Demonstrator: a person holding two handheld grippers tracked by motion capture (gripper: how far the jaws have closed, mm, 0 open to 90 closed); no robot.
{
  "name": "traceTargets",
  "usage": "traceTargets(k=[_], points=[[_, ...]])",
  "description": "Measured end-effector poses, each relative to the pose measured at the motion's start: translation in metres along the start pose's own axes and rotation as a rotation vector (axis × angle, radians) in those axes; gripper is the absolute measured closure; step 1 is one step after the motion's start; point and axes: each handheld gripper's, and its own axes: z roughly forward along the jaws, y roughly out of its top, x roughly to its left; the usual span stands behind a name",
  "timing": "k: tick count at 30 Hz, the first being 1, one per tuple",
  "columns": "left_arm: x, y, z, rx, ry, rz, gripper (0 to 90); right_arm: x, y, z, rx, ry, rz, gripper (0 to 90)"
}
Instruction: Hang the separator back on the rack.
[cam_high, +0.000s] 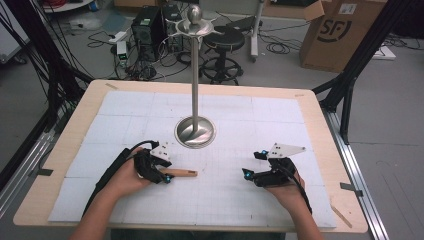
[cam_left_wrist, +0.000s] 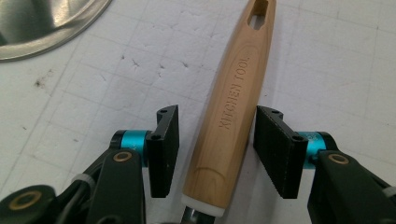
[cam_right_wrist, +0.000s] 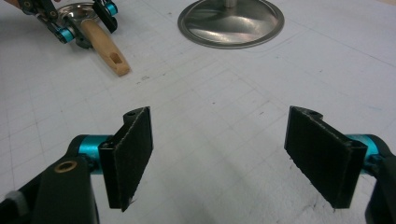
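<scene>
Wooden-handled kitchen tool (cam_left_wrist: 233, 116) lies on the bench (cam_high: 225, 200) near the metal stand (cam_high: 195, 131), its handle between the left gripper (cam_left_wrist: 217, 149) fingers, which are not yet pressing. Grasping seems in hand; next, squeeze firmly, then lift. Right gripper (cam_right_wrist: 231, 158) fingers are spread, empty.

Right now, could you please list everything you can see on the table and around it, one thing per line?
kitchen tool: one, light wooden handle with a slot at its far end and a metal end near the gripper, lying on the mat between the left gripper's jaws.
stand: one, silver metal, upright pole on a round base at the middle of the mat.
mat: one, white with a grid, covering the table.
table: one, pale wood.
cardboard box: one, brown, on the floor behind.
stool: one, black, on the floor behind.
left gripper: one, black and blue, jaws around the handle with gaps.
right gripper: one, black and blue, open, nothing between its jaws.
</scene>
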Motion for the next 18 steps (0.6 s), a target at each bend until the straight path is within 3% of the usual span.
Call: traceTargets(k=[8,14,18], points=[[0.003,0.011,0.003,0.078,-0.023,-0.02,51.4,-0.001,0.0,-0.001,-0.006,-0.004,-0.002,23.1],[0.005,0.012,0.003,0.084,-0.029,-0.028,52.6,0.0,0.001,0.001,0.002,-0.001,-0.001,23.4],[0.003,0.013,0.003,0.081,-0.019,-0.004,61.0,0.001,0.001,0.002,0.003,0.0,0.0,23.6]])
